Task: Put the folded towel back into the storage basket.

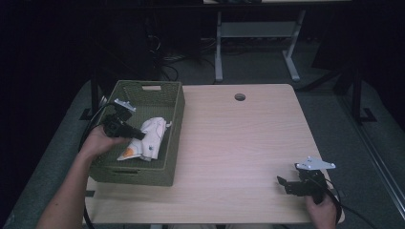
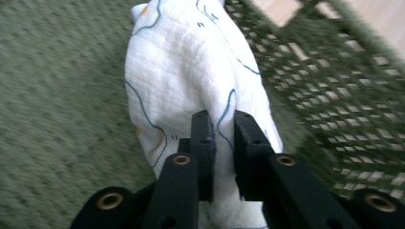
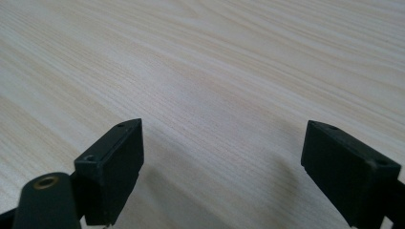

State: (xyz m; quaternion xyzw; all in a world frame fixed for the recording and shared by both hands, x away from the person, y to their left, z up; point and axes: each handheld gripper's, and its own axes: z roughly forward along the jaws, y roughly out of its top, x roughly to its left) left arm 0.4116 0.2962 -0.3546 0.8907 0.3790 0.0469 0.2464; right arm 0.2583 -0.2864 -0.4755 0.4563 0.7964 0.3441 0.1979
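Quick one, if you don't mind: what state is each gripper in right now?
Left gripper: jaws narrowly apart around a fold of the white cloth in the green basket; grip cannot be told.
Right gripper: open, empty, over the table.

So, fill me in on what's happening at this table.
A person is working with a pair of tongs in each hand. The left tongs reach into the green woven basket at the table's left side, their jaws narrowly parted around a fold of the white patterned cloth that lies inside it. Whether the pads press on it is unclear. The right tongs hover wide open over bare wood near the front right corner, holding nothing.
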